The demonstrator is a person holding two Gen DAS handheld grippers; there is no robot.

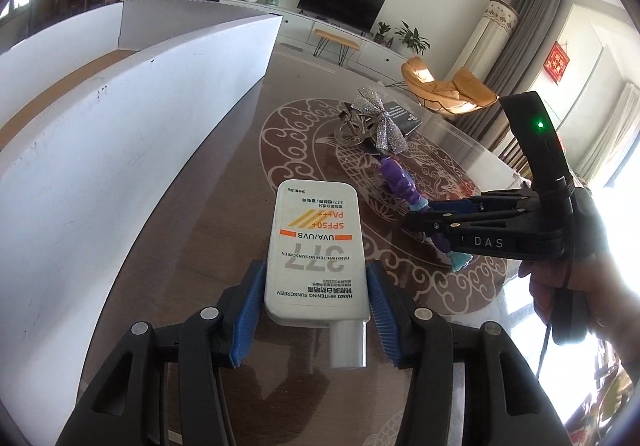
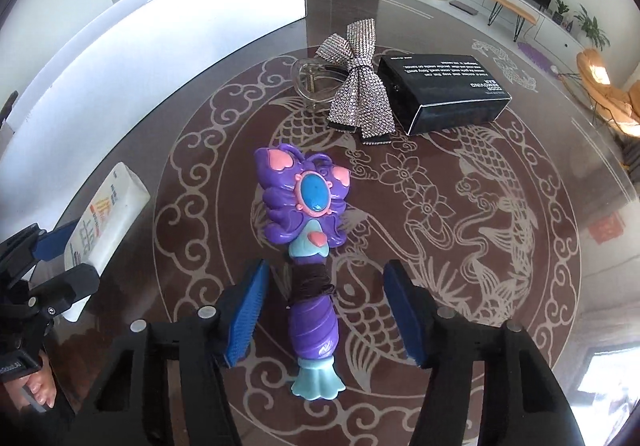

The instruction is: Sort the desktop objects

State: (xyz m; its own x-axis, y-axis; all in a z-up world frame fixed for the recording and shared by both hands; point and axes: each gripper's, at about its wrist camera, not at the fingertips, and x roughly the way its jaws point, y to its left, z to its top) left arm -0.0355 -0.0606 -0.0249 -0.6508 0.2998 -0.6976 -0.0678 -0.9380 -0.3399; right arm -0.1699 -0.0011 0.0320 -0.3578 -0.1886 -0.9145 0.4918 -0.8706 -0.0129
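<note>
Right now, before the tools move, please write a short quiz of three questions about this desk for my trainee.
1. True or false: the left tool is shut on the sunscreen bottle.
2. What lies between the open fingers of the right tool?
3. What touches the black box: A) toy wand B) rhinestone bow C) white bin

Key: 1 true; 2 the purple toy wand; 3 B.

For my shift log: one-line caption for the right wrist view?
Right gripper open astride purple toy wand; sparkly bow clip and black box beyond.
</note>
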